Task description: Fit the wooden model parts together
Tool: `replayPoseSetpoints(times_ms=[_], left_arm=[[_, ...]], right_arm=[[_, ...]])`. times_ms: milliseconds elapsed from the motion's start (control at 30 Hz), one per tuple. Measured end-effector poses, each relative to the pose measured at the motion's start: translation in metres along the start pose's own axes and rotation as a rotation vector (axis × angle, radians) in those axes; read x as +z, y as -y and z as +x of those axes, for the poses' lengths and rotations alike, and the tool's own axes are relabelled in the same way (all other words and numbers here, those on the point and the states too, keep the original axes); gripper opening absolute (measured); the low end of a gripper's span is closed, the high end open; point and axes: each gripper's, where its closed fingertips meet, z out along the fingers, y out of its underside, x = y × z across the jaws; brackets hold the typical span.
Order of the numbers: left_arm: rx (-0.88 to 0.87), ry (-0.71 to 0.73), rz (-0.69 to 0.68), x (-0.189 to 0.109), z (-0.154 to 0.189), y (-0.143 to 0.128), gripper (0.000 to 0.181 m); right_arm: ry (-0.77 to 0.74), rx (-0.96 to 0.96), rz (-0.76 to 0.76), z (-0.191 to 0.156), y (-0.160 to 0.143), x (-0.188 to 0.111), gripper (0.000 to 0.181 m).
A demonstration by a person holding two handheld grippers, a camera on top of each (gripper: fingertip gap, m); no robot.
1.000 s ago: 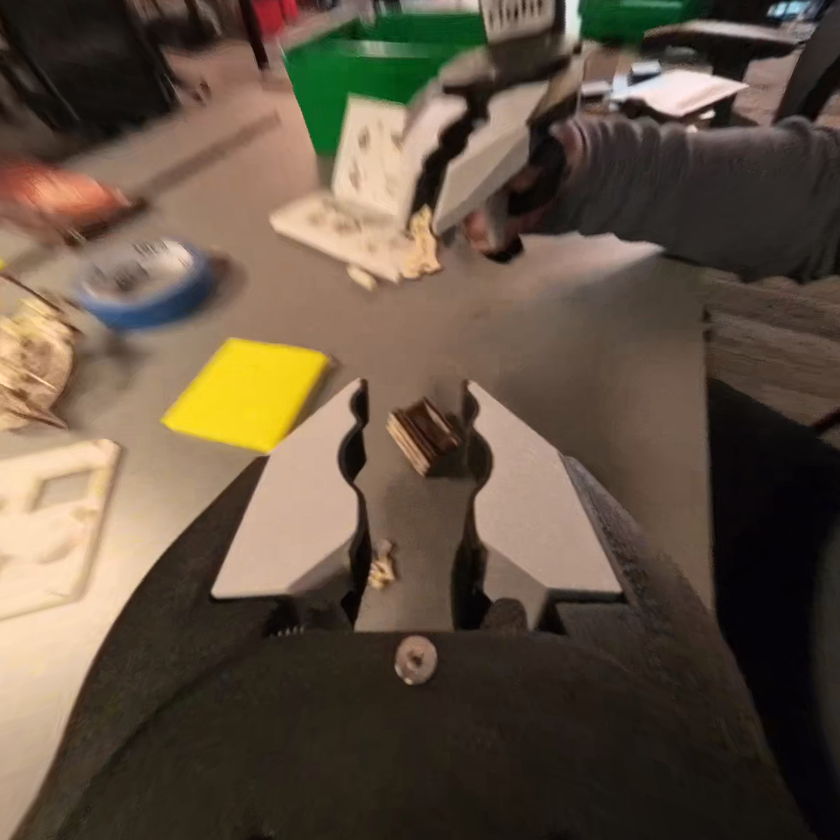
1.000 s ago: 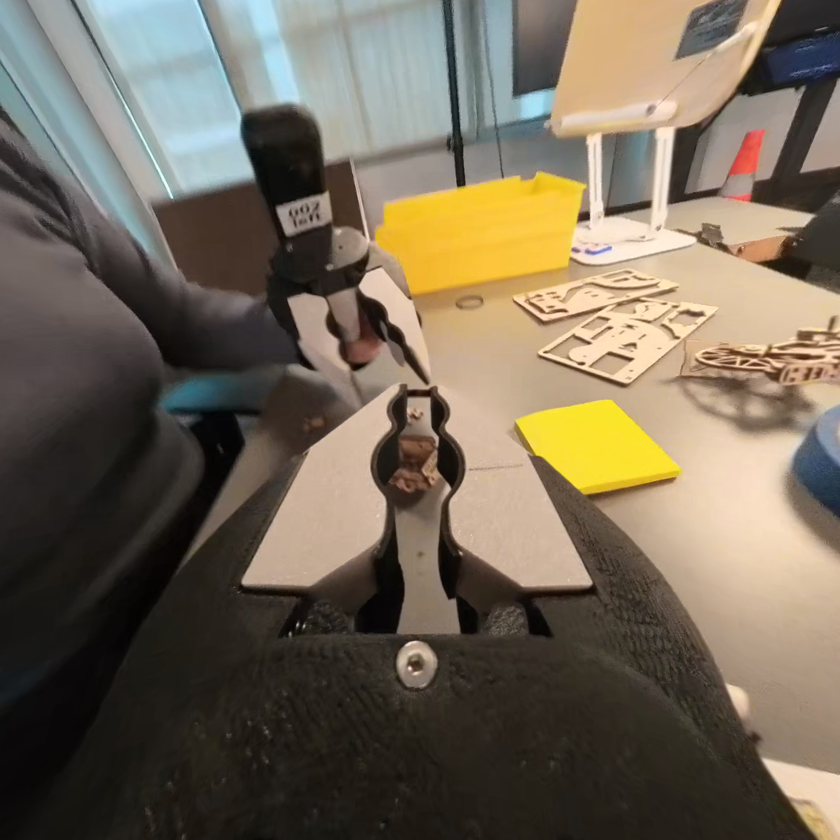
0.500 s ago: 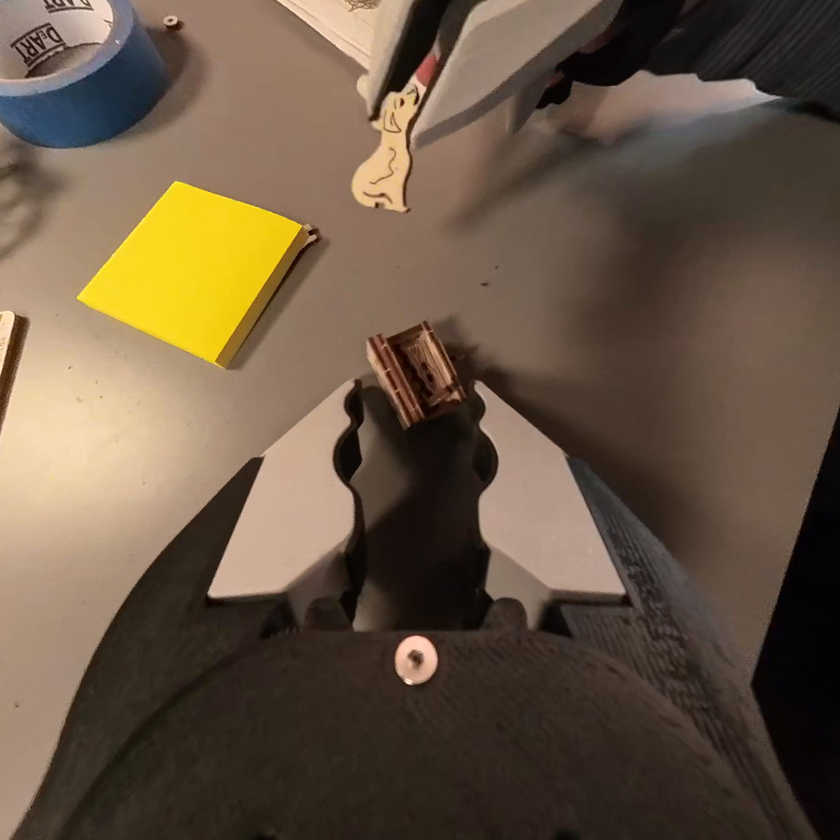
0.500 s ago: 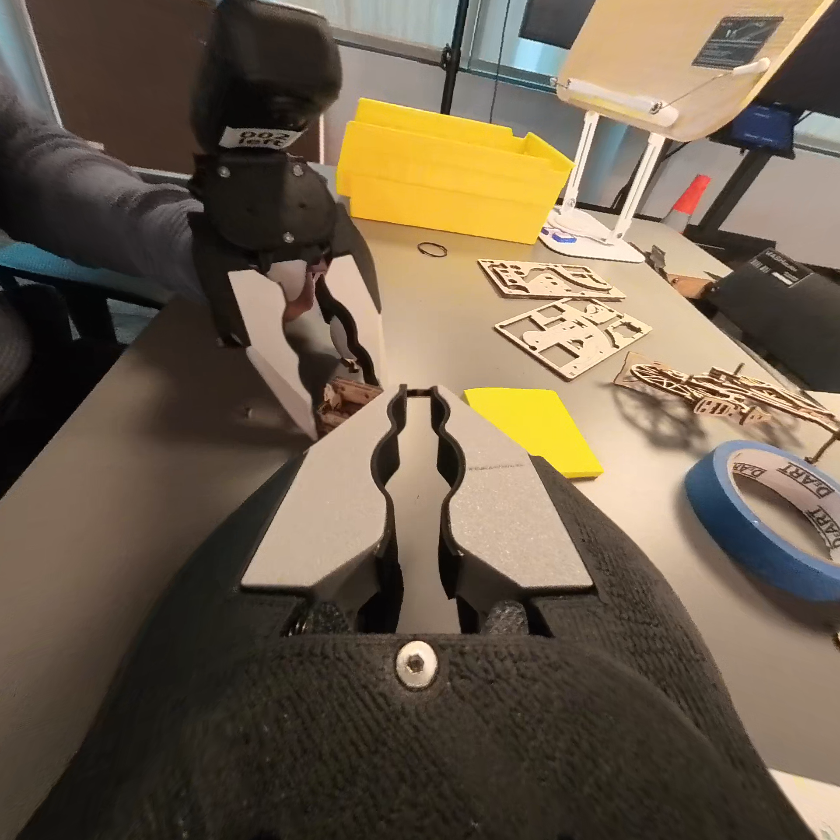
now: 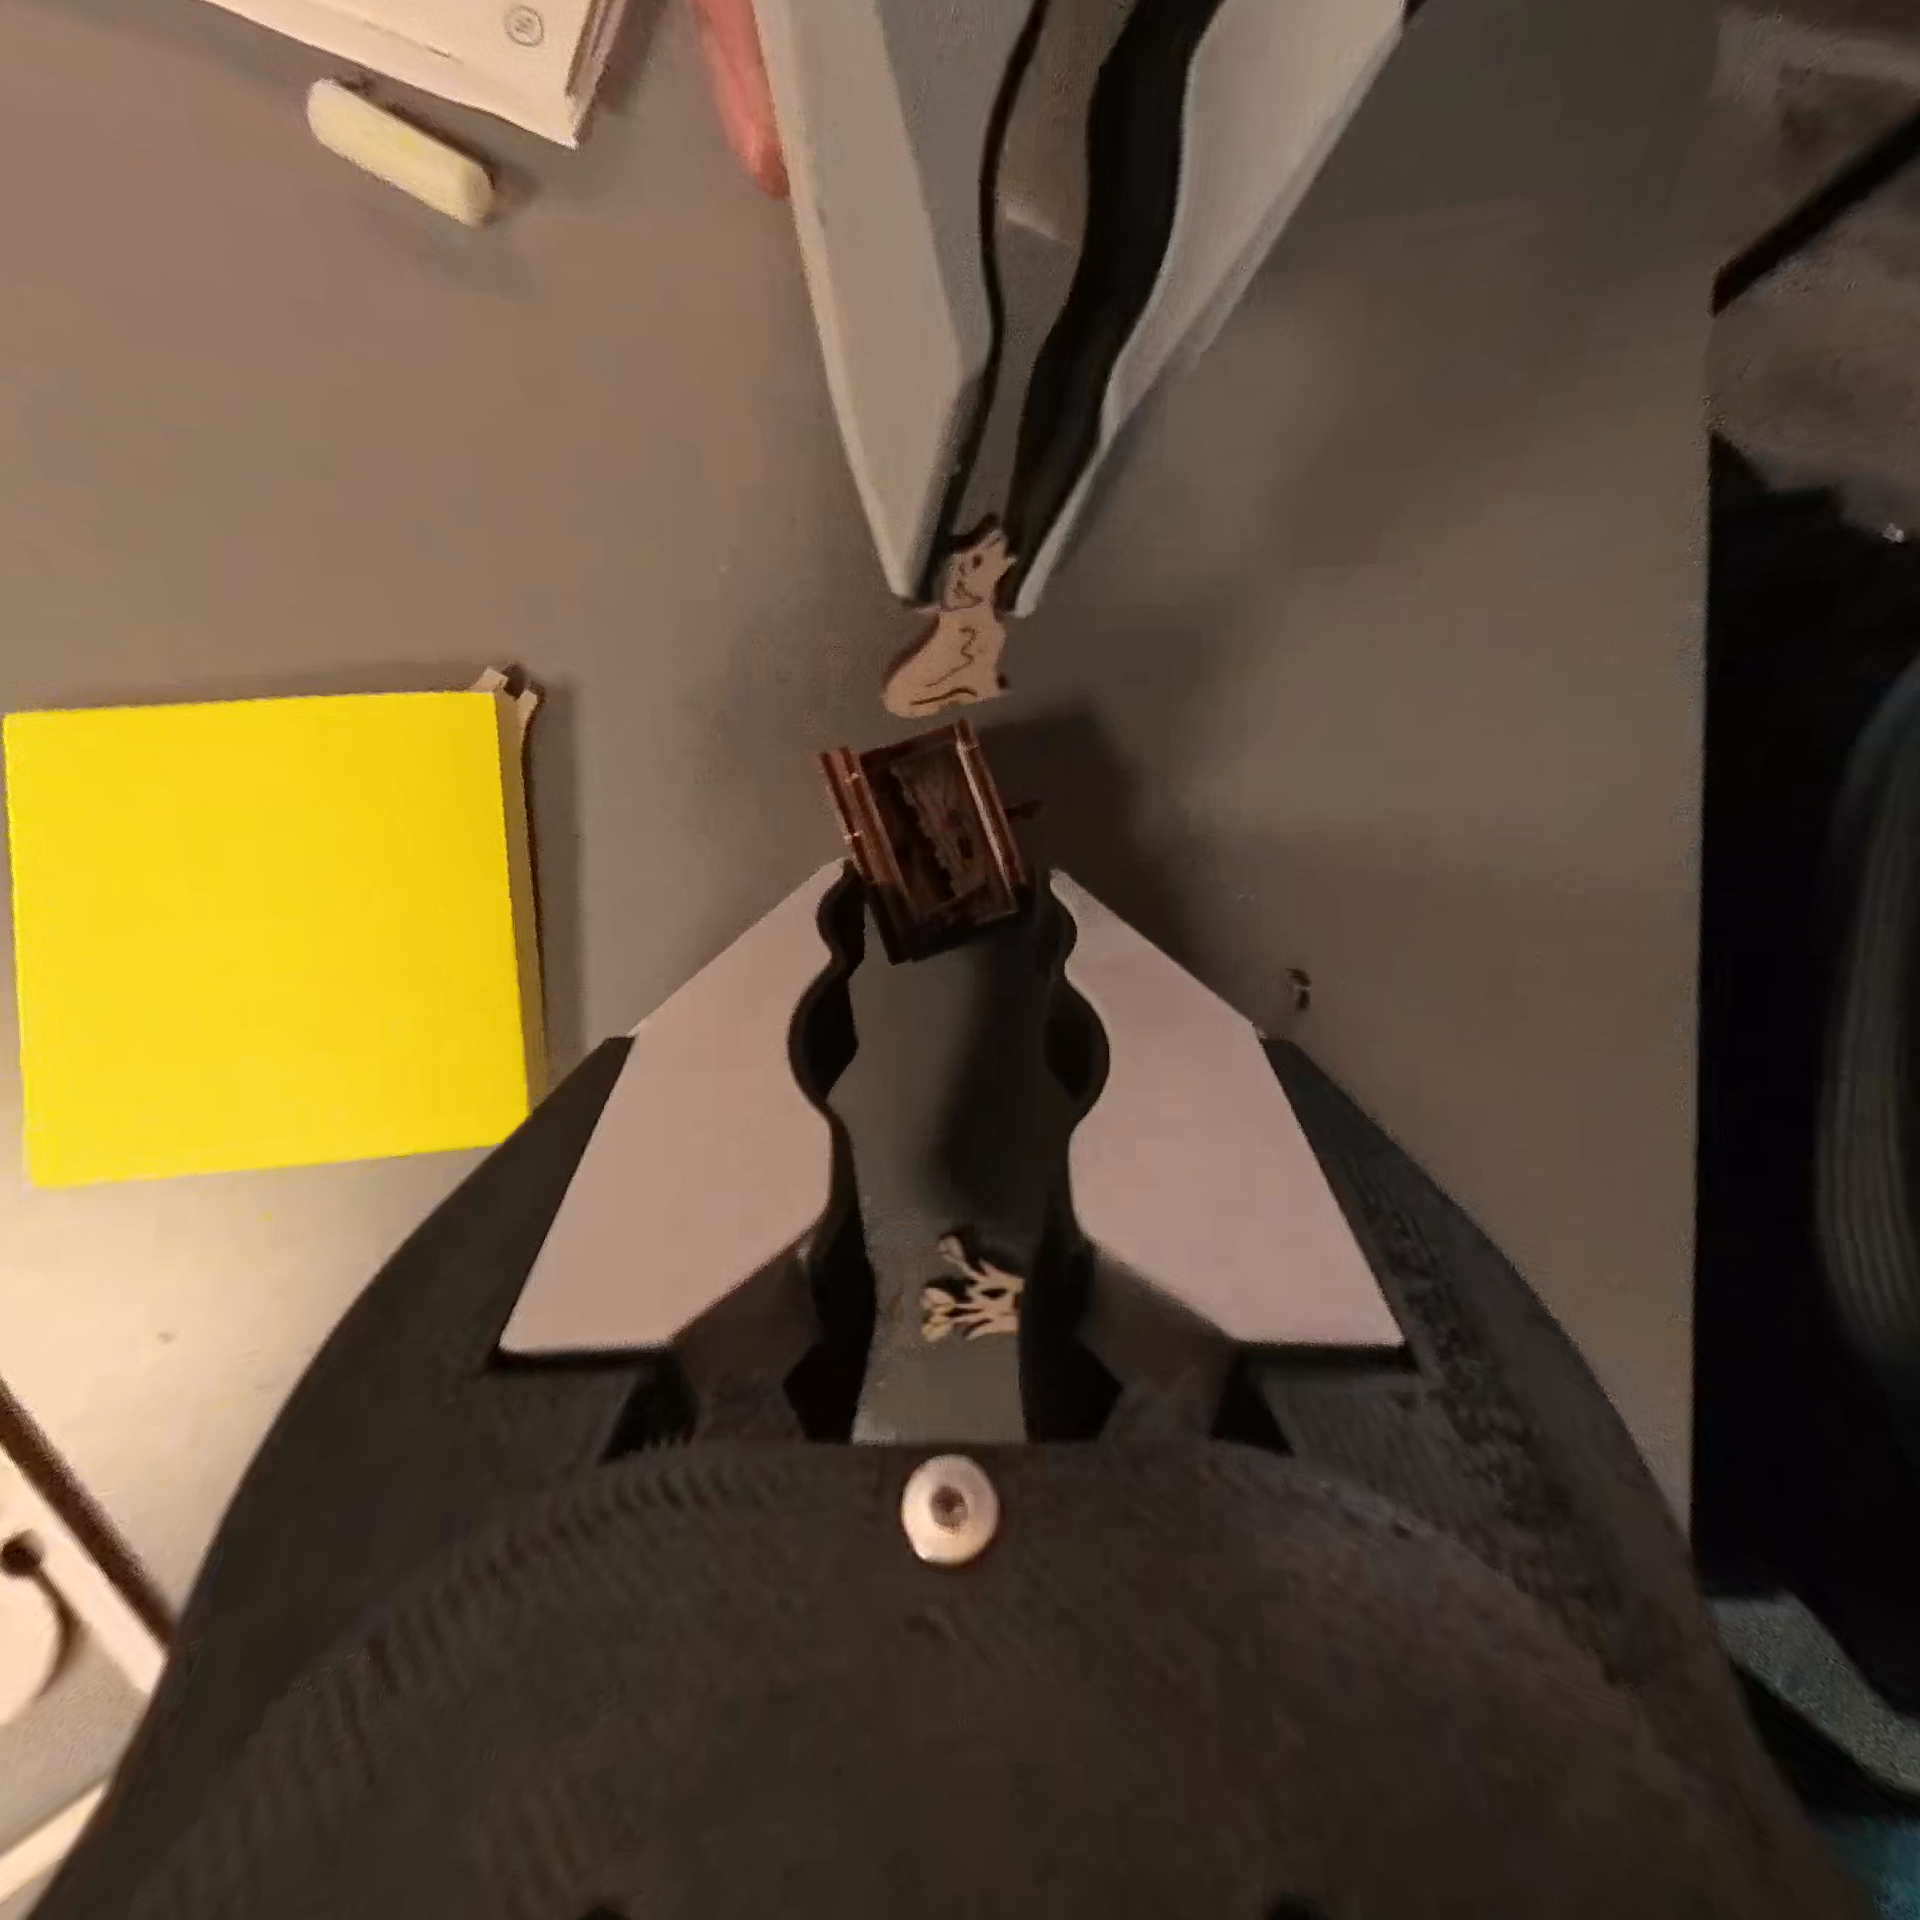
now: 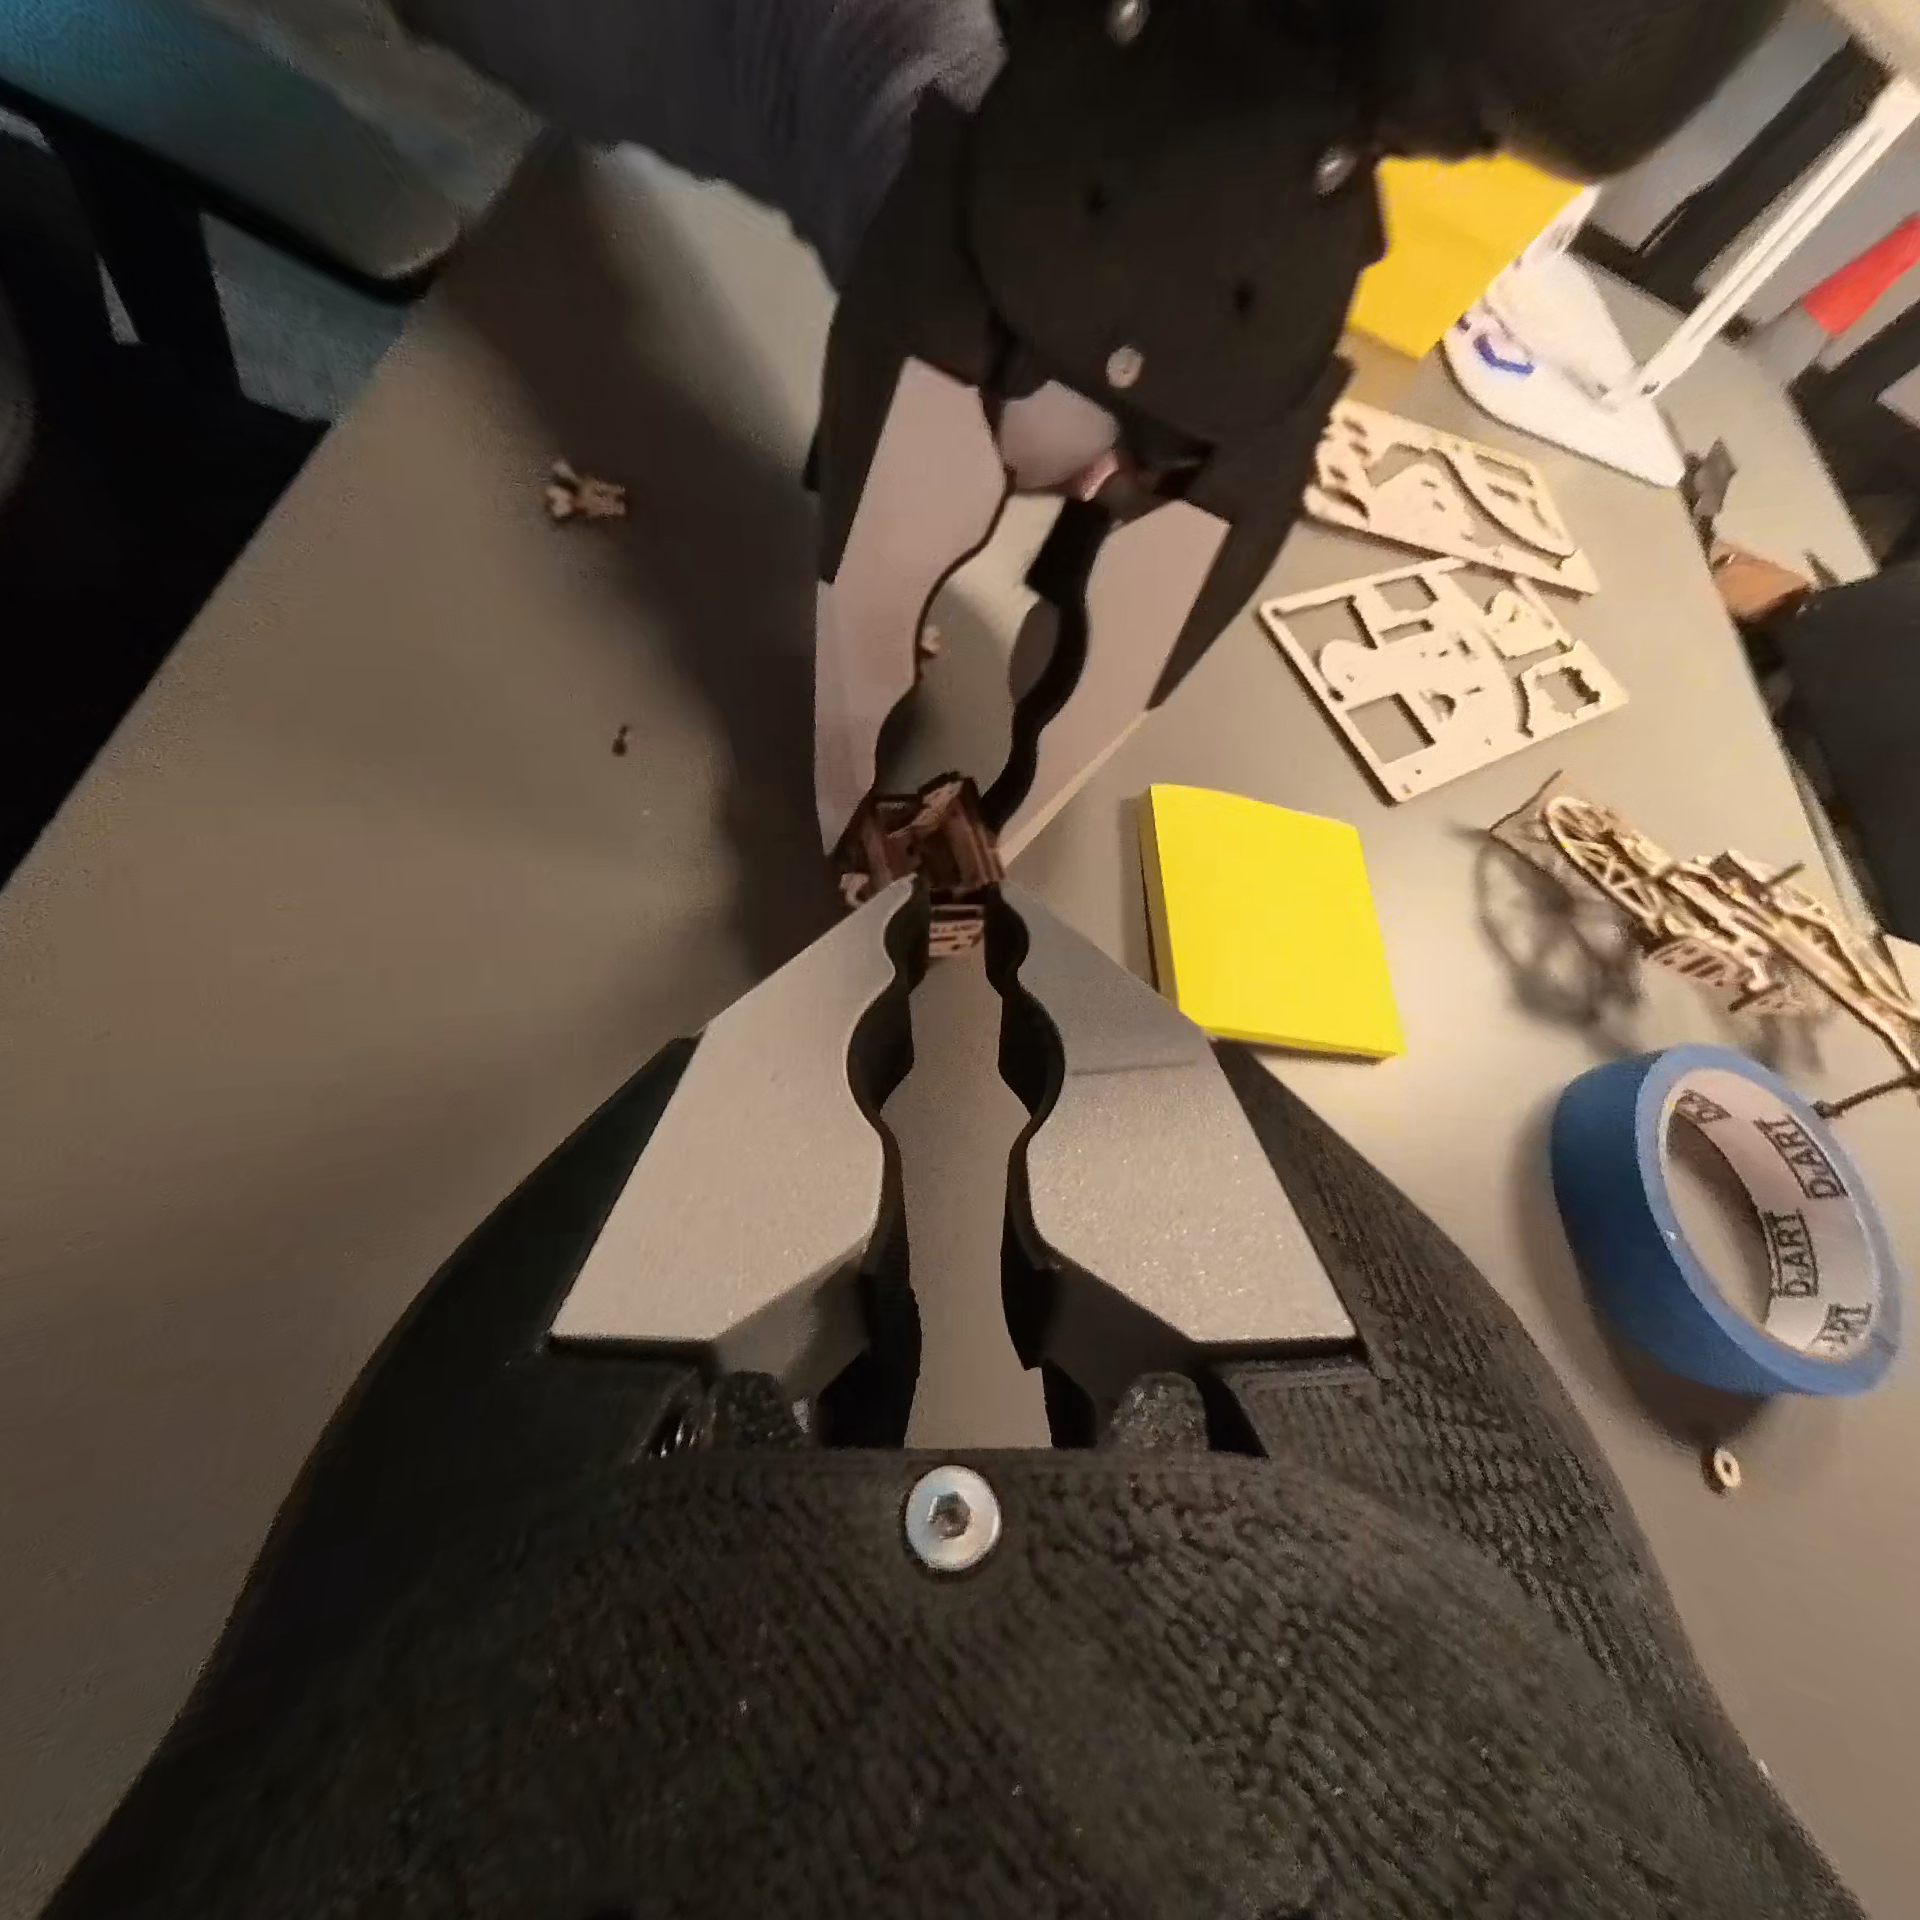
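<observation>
Left tongs (image 5: 945, 883): flat grey fingers with wavy black inner edges, spread a little, one tip on each side of a small dark brown wooden box (image 5: 920, 852). Tips right up against the box sides. Too hard to tell if squeezing or only touching. Box built from thin layered wood, open on top, with little cut shapes inside. Sitting on the smooth grey table (image 5: 312, 468), near its edge.

Right tongs (image 6: 961, 899): same grey fingers and wavy black edges, pressed nearly together. Pinching a flat pale wooden animal piece (image 5: 951, 634) by the head end. Shaped like a sitting dog with nose up. Hanging at the far side of the box, very close to it. Touching or not, hard to say.

Farther back between the left fingers, down on the table, a tiny pale pronged wooden bit (image 5: 971, 1299).

Just left of the left tongs, a square yellow sticky pad (image 5: 260, 925), flat and bright. At its top right corner, a small notched wooden scrap (image 5: 514, 691). Up past the pad, a pale rounded stub (image 5: 400, 151), a bit blurry.

Farther out, in the right wrist view, flat pale wooden sheets (image 6: 1444, 665) full of cut-out holes. Beside them, a spindly built wooden model (image 6: 1704, 883) made of thin struts. Nearer, a round hollow roll of blue tape (image 6: 1714, 1226). Close to the tape, a tiny ring (image 6: 1725, 1470). At the far end, a blurry yellow plastic bin (image 6: 1444, 249).
</observation>
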Motion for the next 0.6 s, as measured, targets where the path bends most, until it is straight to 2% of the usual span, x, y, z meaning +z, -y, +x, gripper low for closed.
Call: replayPoseSetpoints(times_ms=[267,367,600], left_arm=[[0.133,-0.108,-0.103,0.0049,-0.0027,0.0079,0.03],[0.155,-0.114,-0.112,0.0065,-0.0032,0.0105,0.03],[0.181,-0.117,-0.102,0.0066,-0.0031,0.01,0.03]], right_arm=[[-0.071,-0.088,-0.178,0.0012,-0.0083,0.0005,0.008],[-0.105,-0.139,-0.209,0.0002,-0.0071,0.0033,0.008],[-0.078,-0.135,-0.29,-0.0037,-0.0086,0.0061,0.008]])
